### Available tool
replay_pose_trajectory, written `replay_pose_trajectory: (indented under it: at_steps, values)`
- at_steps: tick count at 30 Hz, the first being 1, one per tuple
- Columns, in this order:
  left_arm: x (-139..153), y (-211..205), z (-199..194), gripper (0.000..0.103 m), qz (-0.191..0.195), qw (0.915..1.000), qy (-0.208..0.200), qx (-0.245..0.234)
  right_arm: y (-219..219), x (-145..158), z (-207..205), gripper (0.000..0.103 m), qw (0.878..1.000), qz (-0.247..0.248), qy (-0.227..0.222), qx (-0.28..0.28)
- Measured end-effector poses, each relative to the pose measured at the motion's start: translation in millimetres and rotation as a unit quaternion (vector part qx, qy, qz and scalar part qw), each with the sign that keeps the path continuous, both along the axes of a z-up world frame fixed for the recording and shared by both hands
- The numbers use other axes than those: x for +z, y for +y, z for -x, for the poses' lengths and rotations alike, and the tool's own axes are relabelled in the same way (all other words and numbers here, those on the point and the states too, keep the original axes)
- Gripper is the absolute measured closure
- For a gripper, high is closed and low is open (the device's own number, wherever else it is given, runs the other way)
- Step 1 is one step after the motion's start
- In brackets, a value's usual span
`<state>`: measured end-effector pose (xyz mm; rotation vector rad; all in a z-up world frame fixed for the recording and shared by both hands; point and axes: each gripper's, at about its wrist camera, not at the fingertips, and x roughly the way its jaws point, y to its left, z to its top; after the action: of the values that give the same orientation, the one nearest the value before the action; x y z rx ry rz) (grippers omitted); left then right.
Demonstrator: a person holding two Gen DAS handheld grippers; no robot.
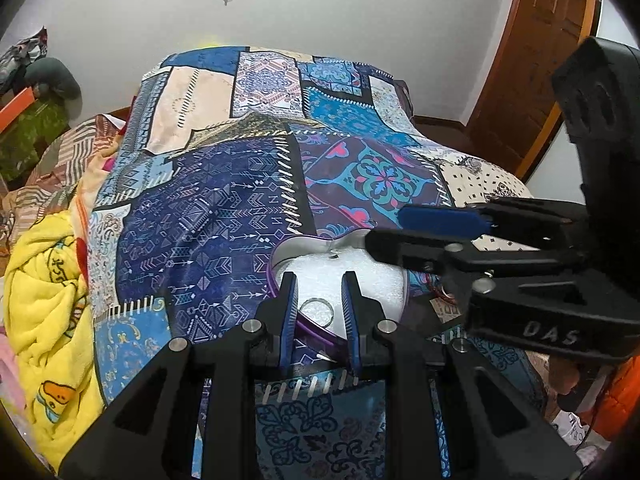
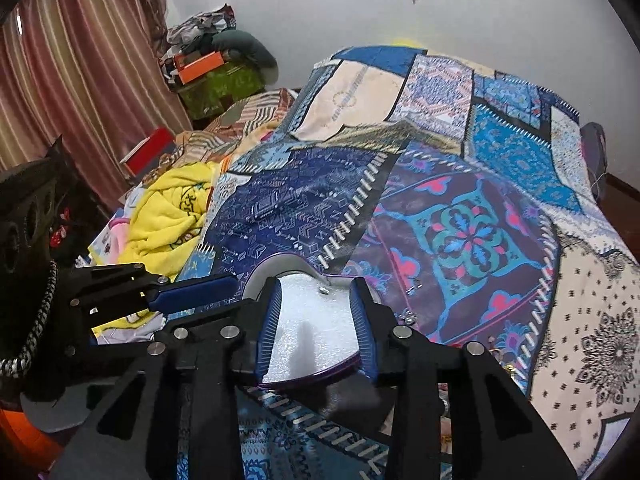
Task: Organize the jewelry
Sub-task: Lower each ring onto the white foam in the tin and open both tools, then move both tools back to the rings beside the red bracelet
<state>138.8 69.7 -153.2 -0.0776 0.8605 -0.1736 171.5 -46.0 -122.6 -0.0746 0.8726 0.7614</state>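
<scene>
The heart-shaped jewelry box (image 1: 340, 280), purple-rimmed and lined with white foam, sits open on the patchwork bedspread (image 1: 224, 208), directly under both tools. A silver ring (image 1: 317, 312) lies on the foam near the box's pointed end, framed between the blue-padded fingers of the left gripper (image 1: 318, 308); those fingers stand apart on either side of the ring, and whether they touch the box rim I cannot tell. A small silver stud (image 1: 333, 256) rests on the foam close to the notch of the heart.

The right gripper (image 2: 318, 322) hovers over the same box (image 2: 316, 328), its fingers spread wide with nothing between them but foam; the stud (image 2: 323, 290) shows just beyond its fingertips. Seen from the left wrist camera, the right gripper (image 1: 384, 232) reaches in from the right above the box's far lobe. A few small pieces of jewelry (image 2: 409, 317) lie on the bedspread just right of the box. A yellow blanket (image 1: 44, 300) is bunched at the bed's left side.
</scene>
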Motion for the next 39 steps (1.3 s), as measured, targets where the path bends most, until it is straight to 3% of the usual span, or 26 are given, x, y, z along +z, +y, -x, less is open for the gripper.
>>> replay_pose_trajectory:
  at_steps: [11,19,30,39]
  values:
    - [27.9,-4.5,14.5,0.077,-0.014,0.9995,-0.025,0.015,-28.5,22.0,7.6,0.07,0.999,-0.01,-0.026,-0.03]
    - [39.5,-24.5,17.8,0.071,-0.017,0.9994,-0.03,0.006,-75.4,29.8,11.7,0.07,0.996,-0.005,-0.037,-0.08]
    - [18.4,-72.0,0.5,0.07,0.007,0.9993,0.014,-0.035,-149.2,15.1,6.8,0.07,0.987,0.015,-0.021,-0.156]
    - [-15.7,-102.7,-20.4,0.07,0.02,0.9959,0.062,-0.062,-168.1,-11.7,-2.0,0.07,0.986,0.029,0.015,-0.163]
